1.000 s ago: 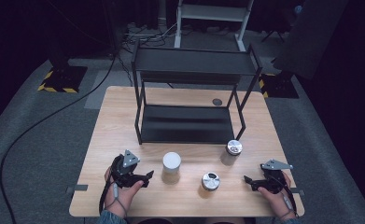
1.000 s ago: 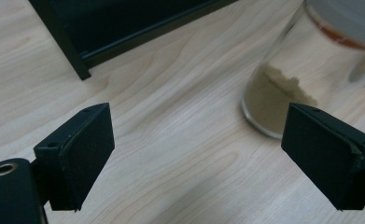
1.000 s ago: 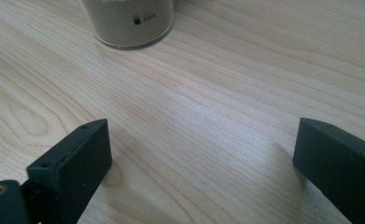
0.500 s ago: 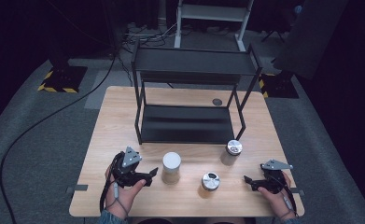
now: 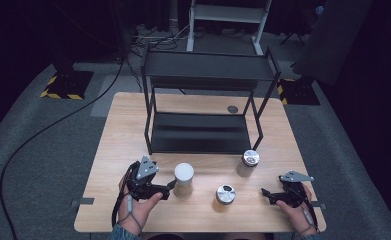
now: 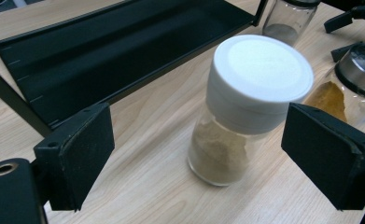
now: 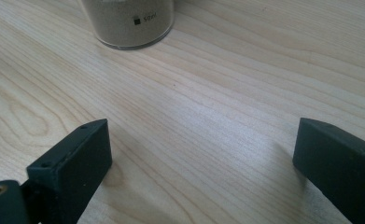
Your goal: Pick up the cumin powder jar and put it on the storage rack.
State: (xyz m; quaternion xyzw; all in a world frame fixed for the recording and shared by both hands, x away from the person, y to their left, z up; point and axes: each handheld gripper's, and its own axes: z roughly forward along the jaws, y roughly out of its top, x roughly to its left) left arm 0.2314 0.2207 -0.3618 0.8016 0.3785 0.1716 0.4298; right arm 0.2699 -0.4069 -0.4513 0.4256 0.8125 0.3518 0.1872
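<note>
A white-lidded jar [image 5: 184, 178] of pale powder stands upright on the wooden table [image 5: 128, 130]. My left gripper [image 5: 169, 188] lies just left of it, open. In the left gripper view the white-lidded jar [image 6: 245, 107] stands between and slightly ahead of the left gripper [image 6: 203, 154], its pads [image 6: 80, 151] clear of the glass. A silver-lidded jar [image 5: 225, 194] of orange spice sits to the right, and another silver-lidded jar [image 5: 248, 162] stands near the rack. My right gripper [image 5: 264, 194] rests open at the front right. The right gripper [image 7: 201, 154] has bare wood between its jaws.
A black two-tier rack [image 5: 203, 100] stands at the middle back of the table, and its lower shelf [image 6: 124, 51] lies close behind the white-lidded jar. The base of a jar [image 7: 129, 18] with sandy contents stands ahead of the right gripper. A small dark disc [image 5: 232, 109] lies by the rack.
My left gripper has edged to the right, closer to the white-lidded jar. The right gripper and the jars have not moved.
</note>
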